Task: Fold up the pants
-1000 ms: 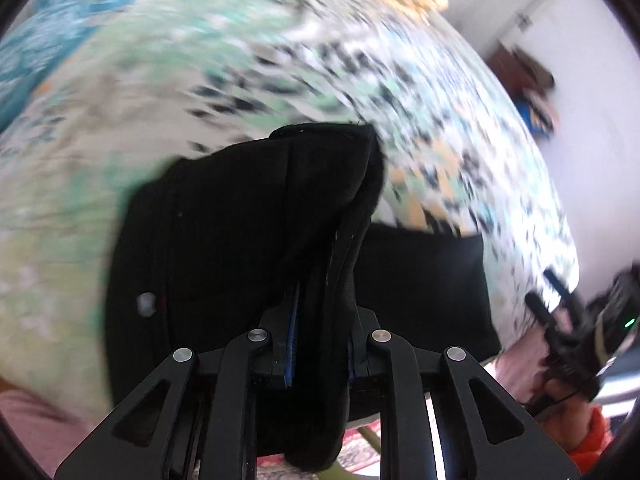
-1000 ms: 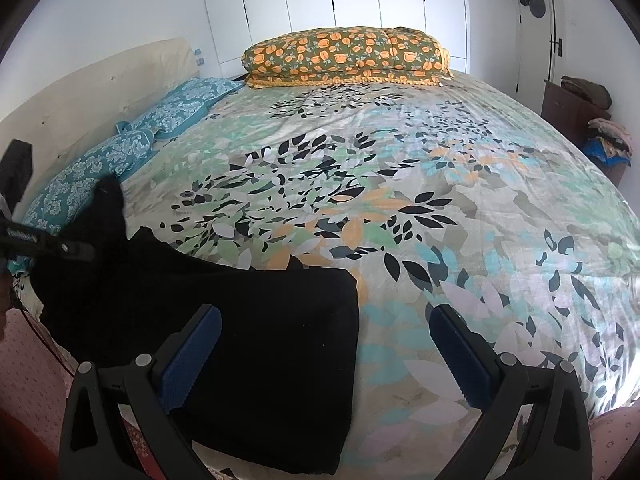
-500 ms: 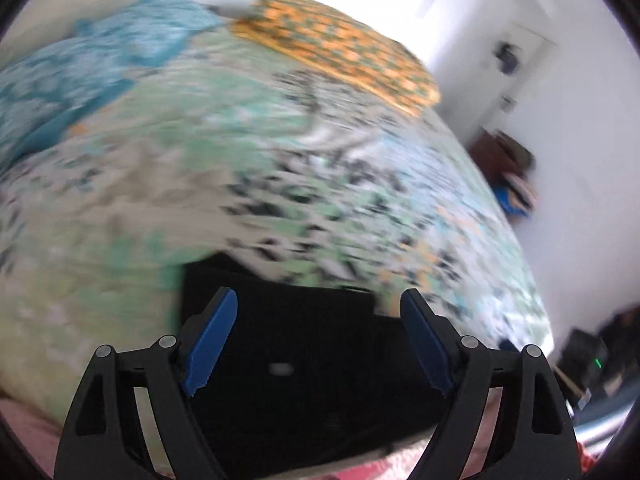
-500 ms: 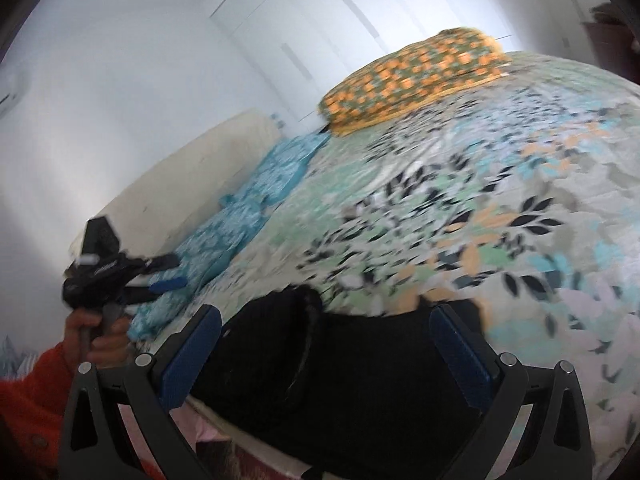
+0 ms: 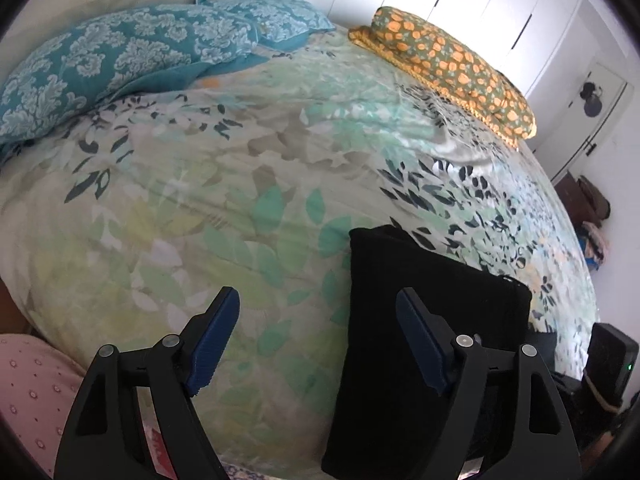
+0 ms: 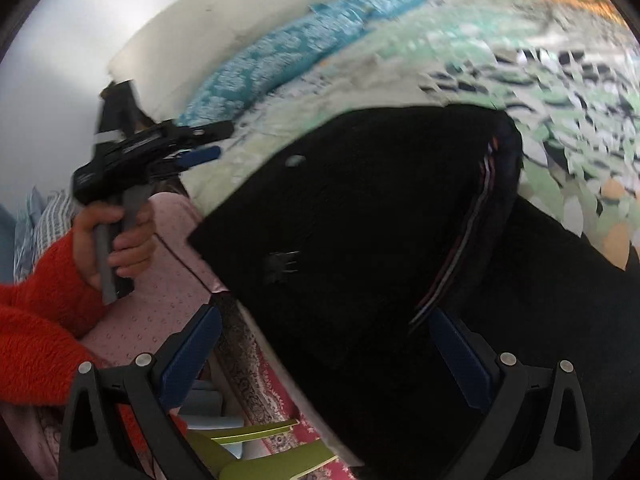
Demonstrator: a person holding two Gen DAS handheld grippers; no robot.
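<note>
The black pants (image 5: 424, 320) lie folded on the leaf-print bedspread (image 5: 224, 208) near the bed's front edge. My left gripper (image 5: 318, 342) is open and empty, hovering above the bedspread just left of the pants; its right finger overlaps the pants' left edge in the view. In the right wrist view the pants (image 6: 380, 232) fill the middle, with a folded edge showing striped lining. My right gripper (image 6: 326, 354) is open, close over the pants at the bed's edge. The left gripper (image 6: 160, 148) also shows there, held in a hand with a red sleeve.
Two teal patterned pillows (image 5: 120, 60) lie at the bed's far left, and an orange-flowered pillow (image 5: 448, 68) at the head. A white wardrobe (image 5: 460, 0) stands behind. A pink sheet (image 6: 168, 280) and a green chair (image 6: 272, 448) are below the bed's edge.
My left gripper has let go of the pants' fold, opened and drawn back to the left. My right gripper has swung down and left, close over the folded pants.
</note>
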